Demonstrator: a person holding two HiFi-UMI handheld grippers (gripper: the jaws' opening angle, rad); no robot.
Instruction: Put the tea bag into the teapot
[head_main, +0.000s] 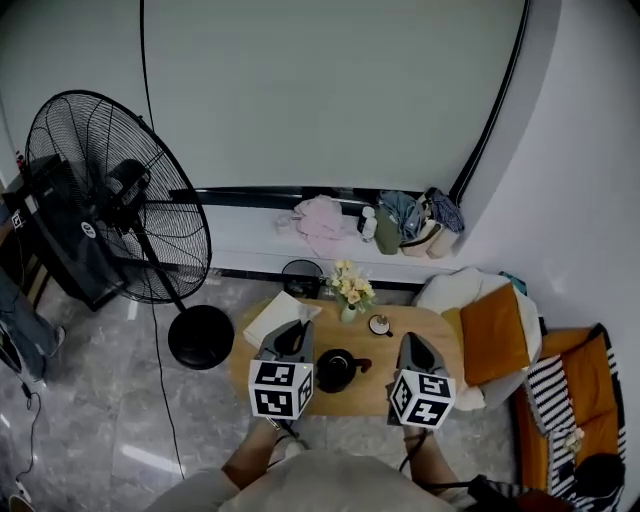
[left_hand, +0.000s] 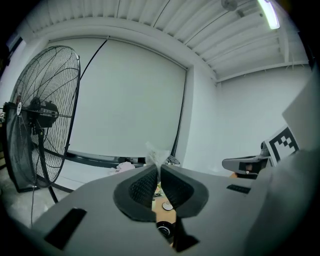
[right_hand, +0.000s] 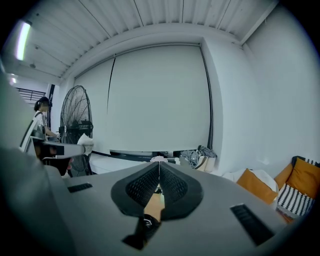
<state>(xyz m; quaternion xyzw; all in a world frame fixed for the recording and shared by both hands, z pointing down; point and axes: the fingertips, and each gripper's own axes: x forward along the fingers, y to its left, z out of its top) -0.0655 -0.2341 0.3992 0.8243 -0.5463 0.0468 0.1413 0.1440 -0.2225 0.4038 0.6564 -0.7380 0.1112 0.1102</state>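
At the bottom centre of the head view, two handheld grippers reach forward over a small oval wooden table (head_main: 375, 400), each carrying one cube of black-and-white square markers.

The left gripper (head_main: 297, 330) has its jaws closed to a narrow slit, pinching the tea bag (left_hand: 156, 154). The bag is a pale, crinkled, slightly see-through packet that sticks up above the jaw tips. It is held in the air over the left part of the table, near the teapot but apart from it. The right gripper view also shows it, as a white lump at the tip of the left gripper, at the left of that frame.

The right gripper (head_main: 411, 340) has its jaws pressed together with nothing between them.

Between the two grippers sits one black teapot (head_main: 336, 371), its handle or spout pointing right. What it holds, and whether a lid is on, cannot be told.

Beyond it stands one small round cup (head_main: 379, 325); its contents are too small to read. Next comes one vase of yellow flowers (head_main: 350, 291) at the table's far edge. A white sheet or booklet (head_main: 268, 320) lies at the table's left end.

On the floor behind is one dark wastebasket (head_main: 301, 277). One large black standing fan (head_main: 110, 200) fills the left of the frame. Loose clothes (head_main: 322, 222) lie on a ledge against the back wall. Two orange cushions (head_main: 495, 335) lie at the right.
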